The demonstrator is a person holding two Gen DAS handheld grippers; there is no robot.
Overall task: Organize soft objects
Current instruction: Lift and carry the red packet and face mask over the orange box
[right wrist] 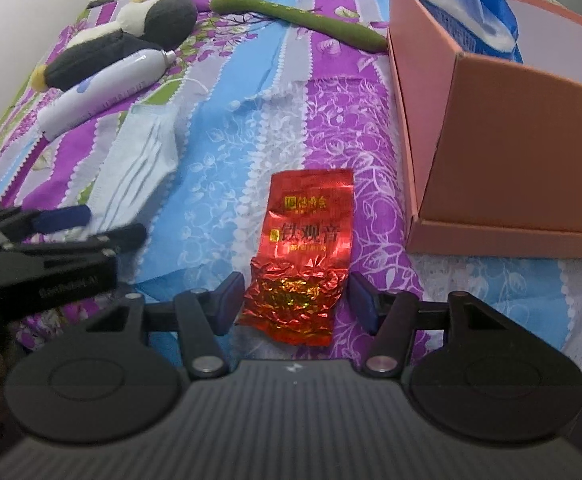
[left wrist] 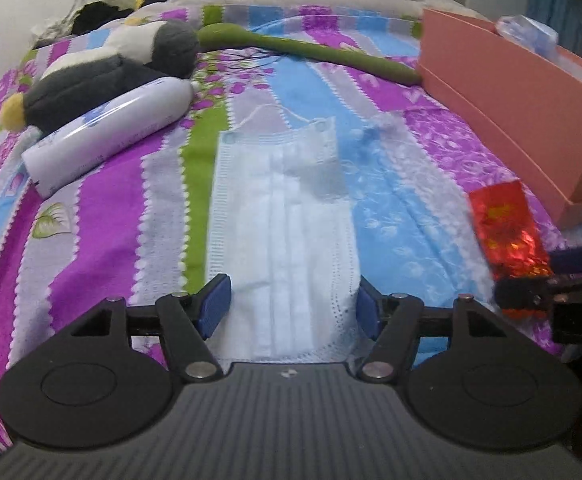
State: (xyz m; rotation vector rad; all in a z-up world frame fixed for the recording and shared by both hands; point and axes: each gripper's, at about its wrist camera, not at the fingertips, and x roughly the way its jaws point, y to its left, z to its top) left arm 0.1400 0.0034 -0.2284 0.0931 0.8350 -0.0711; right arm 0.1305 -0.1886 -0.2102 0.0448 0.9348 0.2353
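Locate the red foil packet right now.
In the right wrist view the red foil packet lies flat on the striped bedspread, between the right gripper's open fingers, just left of the pink box.

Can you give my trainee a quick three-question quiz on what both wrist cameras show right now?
1. True or false: the left gripper is clamped shut on the face mask.
2. What lies between the right gripper's open fingers? A) white tube B) red foil packet C) green plush
3. Fill in: the penguin plush lies right beside the white ____.

Key:
1. False: the pads stand apart on either side of the mask.
2. B, the red foil packet.
3. tube.
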